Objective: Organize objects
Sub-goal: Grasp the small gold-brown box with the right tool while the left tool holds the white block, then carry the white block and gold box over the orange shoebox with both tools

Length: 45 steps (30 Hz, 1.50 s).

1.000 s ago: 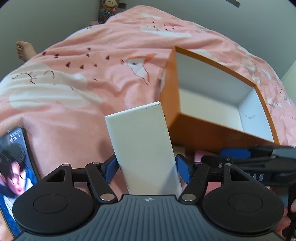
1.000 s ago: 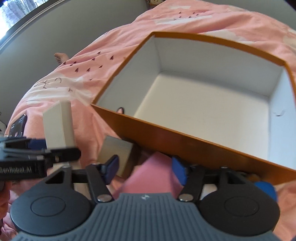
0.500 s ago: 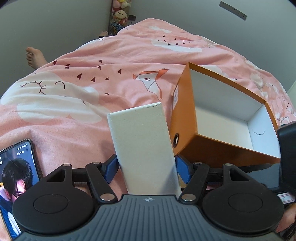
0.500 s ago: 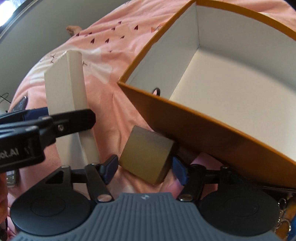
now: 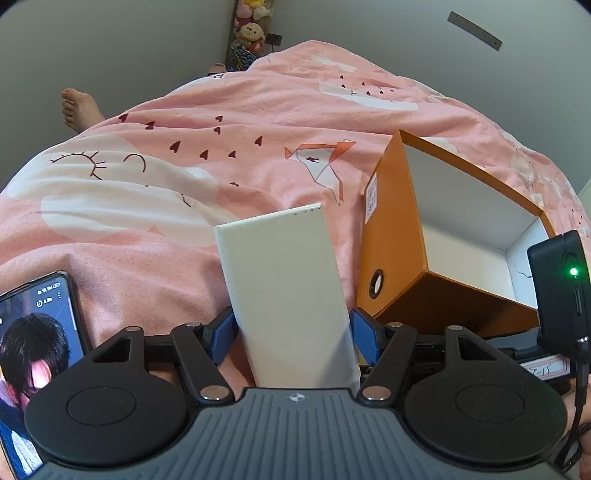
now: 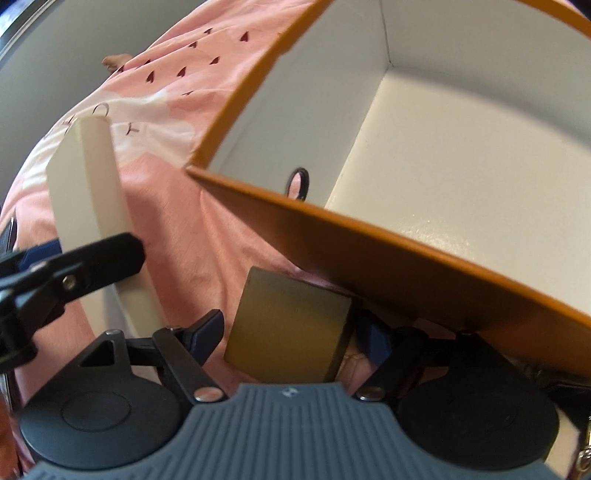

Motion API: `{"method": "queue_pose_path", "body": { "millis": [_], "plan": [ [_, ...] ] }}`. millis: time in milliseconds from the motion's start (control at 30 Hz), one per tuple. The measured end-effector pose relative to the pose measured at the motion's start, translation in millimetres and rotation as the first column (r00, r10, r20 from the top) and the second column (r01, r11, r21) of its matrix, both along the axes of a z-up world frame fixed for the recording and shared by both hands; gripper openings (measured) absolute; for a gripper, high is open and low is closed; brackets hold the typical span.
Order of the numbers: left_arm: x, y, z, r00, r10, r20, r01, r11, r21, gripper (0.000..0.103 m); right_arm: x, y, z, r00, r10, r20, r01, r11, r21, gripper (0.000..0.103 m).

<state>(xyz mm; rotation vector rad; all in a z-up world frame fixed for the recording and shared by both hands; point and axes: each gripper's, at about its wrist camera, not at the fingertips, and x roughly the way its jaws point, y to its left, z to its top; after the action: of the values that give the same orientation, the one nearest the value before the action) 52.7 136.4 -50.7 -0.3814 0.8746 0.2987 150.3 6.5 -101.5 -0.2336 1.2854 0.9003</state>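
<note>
My left gripper (image 5: 292, 330) is shut on a tall white box (image 5: 284, 280), holding it tilted above the pink bedspread (image 5: 184, 206). To its right lies an open orange box (image 5: 397, 243) with a white, empty inside. My right gripper (image 6: 291, 332) is low beside the near wall of the orange box (image 6: 369, 243). Its jaws are opening around a small olive-brown box (image 6: 288, 325) lying on the bedspread. A gap shows at the left pad. The white box (image 6: 88, 192) and the left gripper's finger (image 6: 85, 264) appear at the left of the right wrist view.
A phone (image 5: 37, 332) with a lit screen lies at the left on the bed. A person's bare foot (image 5: 79, 109) rests at the far left edge. Plush toys (image 5: 251, 33) sit against the grey wall. The right gripper's camera unit (image 5: 557, 288) stands at the right edge.
My right gripper dropped down beside the orange box, spread its jaws wider and now straddles the olive-brown box. My left gripper kept its hold on the white box and shifted slightly.
</note>
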Motion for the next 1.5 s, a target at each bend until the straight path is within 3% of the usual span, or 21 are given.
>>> {"method": "queue_pose_path", "body": {
  "millis": [267, 300, 333, 533, 700, 967, 1233, 1367, 1500],
  "plan": [
    [-1.7, 0.6, -2.0, 1.0, 0.017, -0.009, -0.017, 1.0, 0.022, 0.076, 1.2, 7.8, -9.0, 0.999, -0.021, -0.025, 0.021, 1.0, -0.017, 0.087],
    [-1.7, 0.3, -1.6, 1.0, 0.013, -0.008, -0.013, 1.0, 0.021, 0.076, 1.1, 8.0, -9.2, 0.999, -0.021, -0.024, 0.021, 1.0, -0.017, 0.082],
    [-2.2, -0.8, -0.8, 1.0, 0.009, -0.007, -0.008, 1.0, 0.024, 0.076, 0.2, 7.2, -8.2, 1.0, -0.029, -0.009, 0.029, 0.999, -0.02, 0.069],
    [-5.5, -5.4, 6.7, 1.0, -0.006, 0.012, 0.006, 1.0, 0.024, 0.076, -7.0, -0.5, 2.6, 1.0, -0.022, 0.011, 0.022, 1.0, 0.004, 0.068],
    [-10.6, -5.8, 18.8, 0.999, -0.025, 0.041, 0.026, 1.0, -0.015, 0.073, -13.7, -15.0, 31.8, 0.997, -0.015, 0.08, 0.012, 0.999, 0.037, 0.068],
    [-14.1, -15.2, 43.1, 0.991, -0.074, 0.113, 0.077, 0.997, -0.022, 0.072, -21.0, -59.5, 83.5, 0.992, -0.06, 0.109, 0.043, 0.988, 0.15, 0.068],
    [-12.0, -32.0, 80.0, 0.974, -0.127, 0.189, 0.124, 0.992, 0.029, 0.072, -21.8, -89.6, 133.7, 0.984, -0.096, 0.152, 0.049, 0.955, 0.292, 0.068],
    [5.8, -52.4, 99.2, 0.951, -0.2, 0.236, 0.186, 0.979, 0.083, 0.072, -15.3, -108.0, 161.3, 0.965, -0.143, 0.219, 0.058, 0.934, 0.354, 0.068],
    [38.5, -78.7, 107.7, 0.923, -0.272, 0.271, 0.246, 0.961, 0.125, 0.072, 2.0, -128.6, 180.8, 0.922, -0.242, 0.302, 0.119, 0.92, 0.373, 0.068]
  ]
}}
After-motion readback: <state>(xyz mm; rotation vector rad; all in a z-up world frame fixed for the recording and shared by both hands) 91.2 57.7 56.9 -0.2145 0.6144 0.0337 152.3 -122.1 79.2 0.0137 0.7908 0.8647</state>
